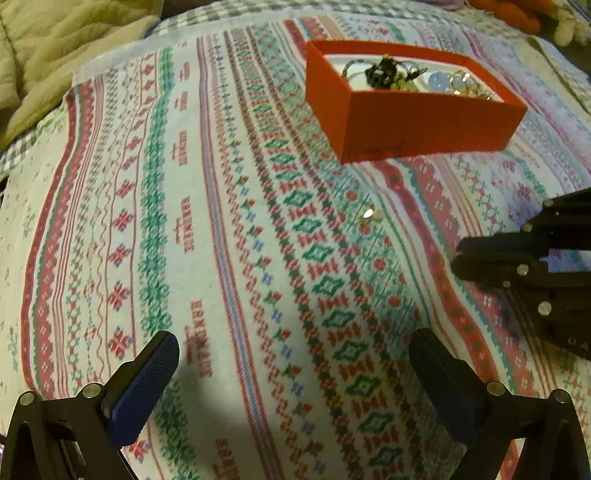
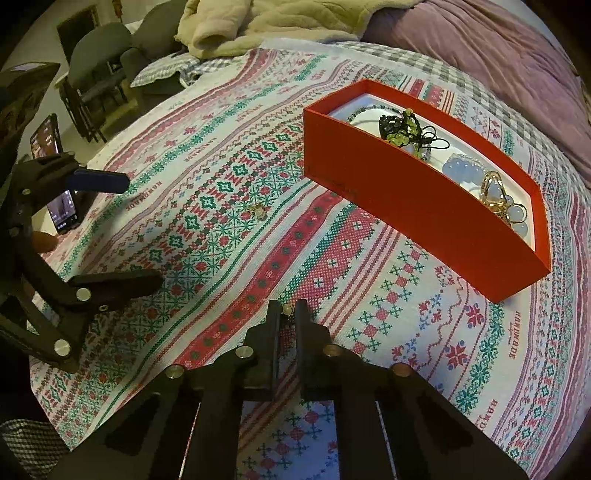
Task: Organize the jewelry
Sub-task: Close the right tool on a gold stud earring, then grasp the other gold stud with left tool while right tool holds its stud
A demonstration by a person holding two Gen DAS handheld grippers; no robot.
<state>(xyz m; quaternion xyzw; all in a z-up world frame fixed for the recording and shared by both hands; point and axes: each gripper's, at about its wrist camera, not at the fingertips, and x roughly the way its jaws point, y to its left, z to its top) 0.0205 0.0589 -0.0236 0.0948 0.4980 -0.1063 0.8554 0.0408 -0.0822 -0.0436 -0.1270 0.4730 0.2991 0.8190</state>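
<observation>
On a bed spread with a white cloth (image 2: 221,155) cross-stitched in red and green bands, the black left gripper (image 2: 142,230) with blue pads hangs over the fabric at the left of the right wrist view, its jaws spread wide with nothing between them. Just beyond it, a small gold earring (image 2: 256,210) with a pale bead lies loose on a green diamond band of the cloth, well apart from the box. At bottom centre, the black right gripper (image 2: 288,308) has its jaws drawn almost together on a tiny pale-beaded gold piece (image 2: 286,309) at the very tips; the piece is too small to name with confidence, though it appears to match the loose earring. To the right sits an open rectangular red cardboard box (image 2: 406,206) with a white lining, holding a black knotted cord bracelet with green beads (image 2: 404,127), a strand of pale blue round beads (image 2: 463,171) and gold rings (image 2: 493,192). A beige fleece blanket (image 2: 258,26) lies bunched at the far edge of the bed.
</observation>
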